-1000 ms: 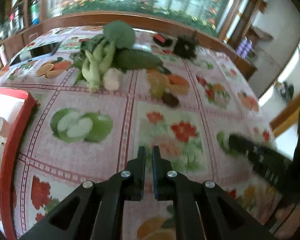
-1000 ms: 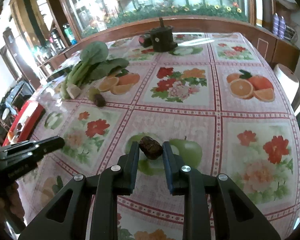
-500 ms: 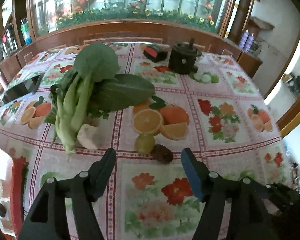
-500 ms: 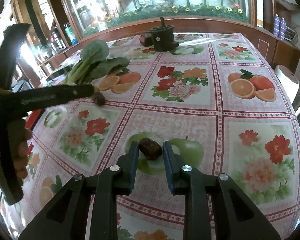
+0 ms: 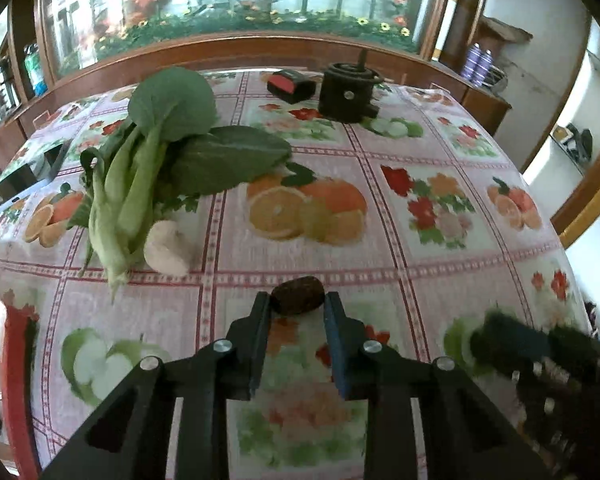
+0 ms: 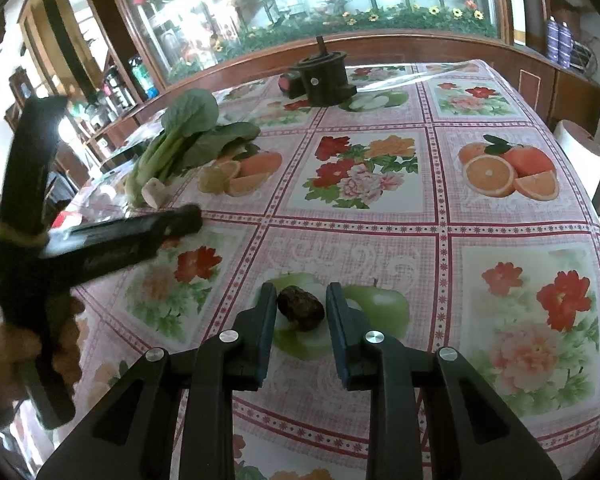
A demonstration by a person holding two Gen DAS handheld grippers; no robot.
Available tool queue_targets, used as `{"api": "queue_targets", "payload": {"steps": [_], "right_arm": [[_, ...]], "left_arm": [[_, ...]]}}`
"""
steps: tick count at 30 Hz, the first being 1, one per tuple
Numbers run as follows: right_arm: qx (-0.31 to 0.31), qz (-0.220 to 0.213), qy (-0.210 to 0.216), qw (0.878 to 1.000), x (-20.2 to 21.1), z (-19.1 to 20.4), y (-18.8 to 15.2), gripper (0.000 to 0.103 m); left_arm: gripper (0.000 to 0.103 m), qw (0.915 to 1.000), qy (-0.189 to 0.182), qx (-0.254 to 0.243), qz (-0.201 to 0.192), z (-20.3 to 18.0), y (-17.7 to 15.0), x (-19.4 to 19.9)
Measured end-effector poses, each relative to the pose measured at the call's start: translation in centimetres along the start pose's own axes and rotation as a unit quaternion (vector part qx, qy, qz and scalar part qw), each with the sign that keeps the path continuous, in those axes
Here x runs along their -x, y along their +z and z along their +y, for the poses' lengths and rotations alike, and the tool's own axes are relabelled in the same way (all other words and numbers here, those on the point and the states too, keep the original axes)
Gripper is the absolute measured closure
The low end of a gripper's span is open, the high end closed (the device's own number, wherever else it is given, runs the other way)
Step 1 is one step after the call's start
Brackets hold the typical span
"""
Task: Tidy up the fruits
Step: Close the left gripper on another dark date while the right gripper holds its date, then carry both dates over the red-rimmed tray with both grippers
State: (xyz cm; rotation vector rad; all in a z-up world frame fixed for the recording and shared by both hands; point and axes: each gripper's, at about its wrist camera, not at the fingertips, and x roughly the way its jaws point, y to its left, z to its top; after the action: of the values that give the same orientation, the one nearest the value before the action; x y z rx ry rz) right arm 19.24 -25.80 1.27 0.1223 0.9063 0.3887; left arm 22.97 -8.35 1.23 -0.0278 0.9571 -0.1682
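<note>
At the far left of the left wrist view, a red-rimmed tray (image 5: 18, 344) juts in at the desk edge, its contents too cropped to name. Next along lies a bunch of green leafy bok choy (image 5: 152, 160) with a pale, knobbly cream-coloured root piece (image 5: 166, 246) touching its stems. Right of that, the left tool (image 5: 296, 304) has just been closing, and its pads now pinch a small dark-brown wrinkled oval fruit (image 5: 298, 300) across its short axis. A small yellow-green round fruit (image 6: 212, 178) sits on the printed oranges near the greens.

Further right, the right tool (image 6: 300, 304) is clenched on a second dark-brown wrinkled fruit (image 6: 300, 308), held above a printed green apple.

Both fruits look light and slightly soft, with a matte, creased skin that should not slip; a gentle squeeze at the middle, as now, seems safest, since hard pressure could bruise them.

The desk (image 6: 500, 208) wears a glossy plastic cloth printed with flowers, oranges and apples in red-checked squares. At its far end stand a black cylindrical device (image 6: 326, 76) and a red-and-black box (image 5: 292, 86). Behind runs a wooden-framed glass cabinet (image 5: 236, 4) showing flowers, with shelves at the left.
</note>
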Motion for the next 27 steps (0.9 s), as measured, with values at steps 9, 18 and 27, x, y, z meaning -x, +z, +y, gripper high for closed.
{"api": "queue_targets", "payload": {"steps": [9,18,27], "right_arm": [[0.000,0.002,-0.008,1.000,0.1,0.3,0.0,0.077],[0.011,-0.020,-0.014,1.000,1.6,1.4,0.0,0.078],[0.034,-0.027,-0.031,0.999,3.0,3.9,-0.8,0.078]], "left_arm": [[0.074,0.9999,-0.013,0.005,-0.002,0.9,-1.3,1.5],[0.073,0.9993,-0.019,-0.021,-0.024,0.7,-2.5,4.1],[0.073,0.9992,-0.032,-0.008,-0.023,2.3,-5.4,6.2]]}}
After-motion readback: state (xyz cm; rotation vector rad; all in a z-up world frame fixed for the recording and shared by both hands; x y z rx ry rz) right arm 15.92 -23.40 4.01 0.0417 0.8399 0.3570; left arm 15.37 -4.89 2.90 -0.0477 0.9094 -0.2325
